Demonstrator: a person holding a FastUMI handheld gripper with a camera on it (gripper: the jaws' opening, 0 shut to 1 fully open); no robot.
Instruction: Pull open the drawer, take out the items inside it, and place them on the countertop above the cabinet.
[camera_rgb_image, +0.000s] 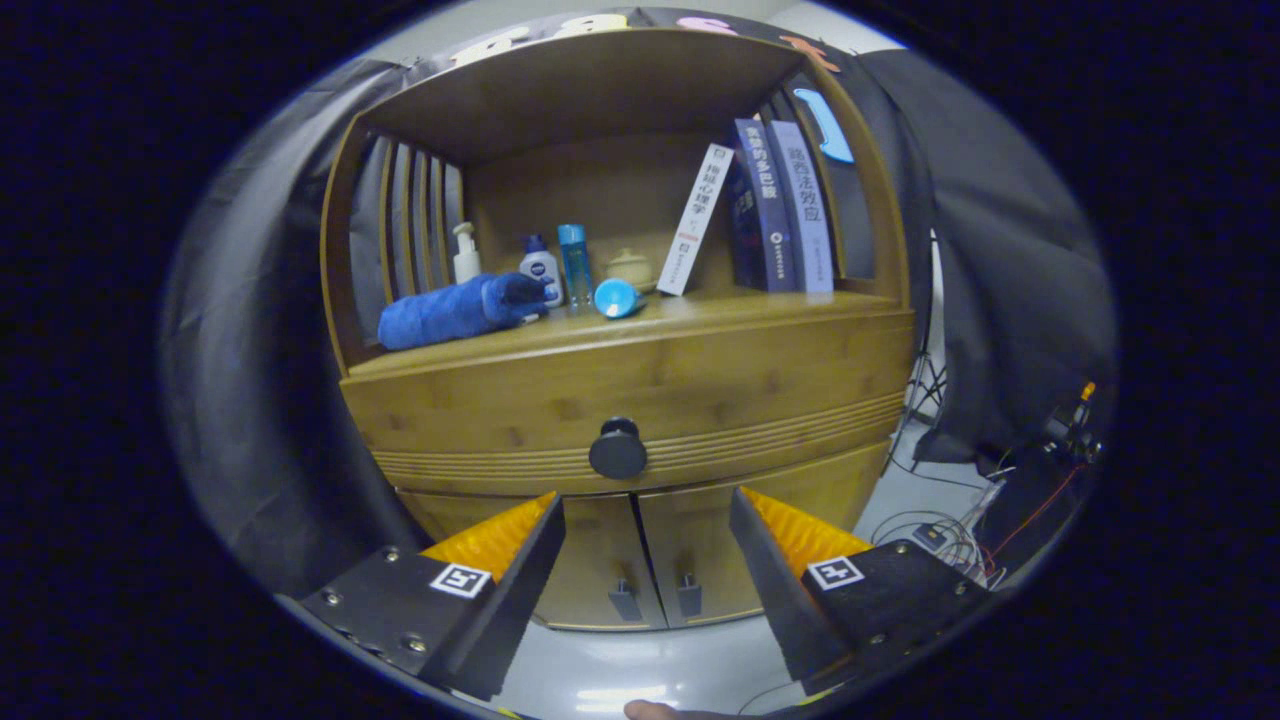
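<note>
A wooden cabinet stands ahead of me with its drawer (640, 400) shut flush; what lies inside it is hidden. A round dark knob (618, 449) sits at the middle of the drawer front. My gripper (645, 505) is open, nothing between its fingers, and the knob lies just beyond and slightly above the gap, a little nearer the left finger. The countertop (700, 315) above the drawer carries a rolled blue towel (455, 310), a white pump bottle (466, 255), two small bottles (560, 265), a blue cap (615, 298) and a small pot (632, 268).
Several books (770, 205) lean at the countertop's right end under a wooden top shelf. Two lower doors (645, 555) with small handles sit beneath the drawer. Cables and equipment (1010, 510) lie on the floor to the right. Black cloth hangs behind and beside the cabinet.
</note>
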